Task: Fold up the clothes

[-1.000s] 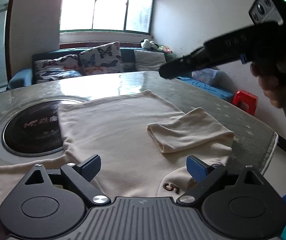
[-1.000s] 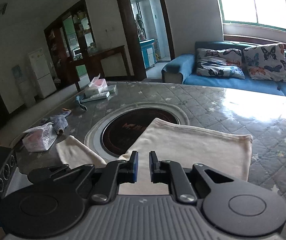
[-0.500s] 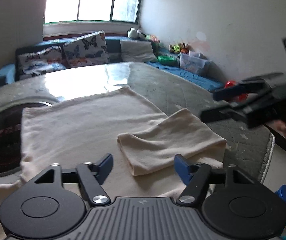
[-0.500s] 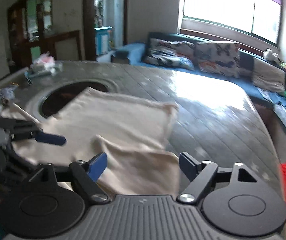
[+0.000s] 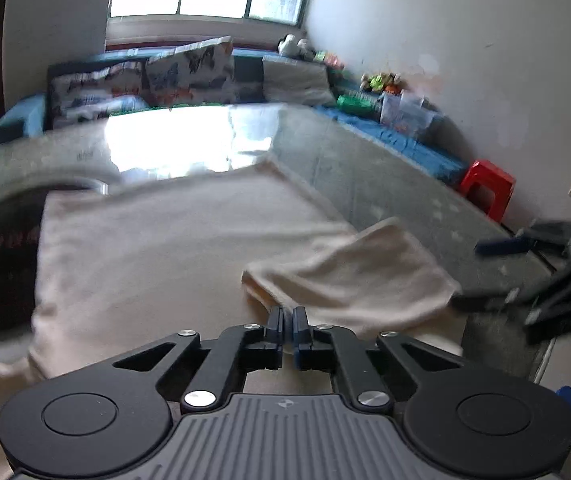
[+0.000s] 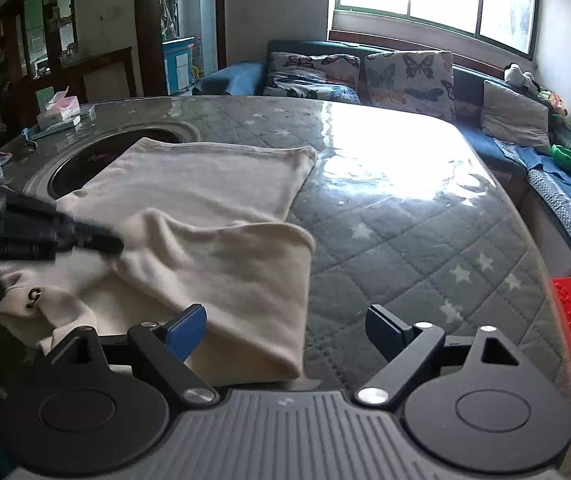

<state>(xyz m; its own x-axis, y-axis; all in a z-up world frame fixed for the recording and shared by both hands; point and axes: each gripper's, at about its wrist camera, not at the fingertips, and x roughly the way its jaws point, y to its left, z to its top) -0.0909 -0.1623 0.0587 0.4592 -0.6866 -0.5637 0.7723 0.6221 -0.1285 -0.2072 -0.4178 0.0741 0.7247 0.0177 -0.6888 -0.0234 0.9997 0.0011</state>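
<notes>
Left gripper (image 5: 289, 322): black linkage arms with silver screw heads, two round black discs, a ribbed grey plate with a small emblem between them, dark blue pads on the jaws. Right gripper (image 6: 285, 326), same build: black arms, silver screws, twin discs, ribbed grey plate, blue pads. Seen from the right camera, the left one's black side carries small white lettering, too blurred to read.

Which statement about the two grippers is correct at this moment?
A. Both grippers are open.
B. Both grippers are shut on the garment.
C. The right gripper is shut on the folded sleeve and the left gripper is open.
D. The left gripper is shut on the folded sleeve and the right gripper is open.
D: the left gripper has its fingers pressed together on the edge of the folded sleeve, while the right gripper holds its fingers wide apart with nothing between them.
</notes>
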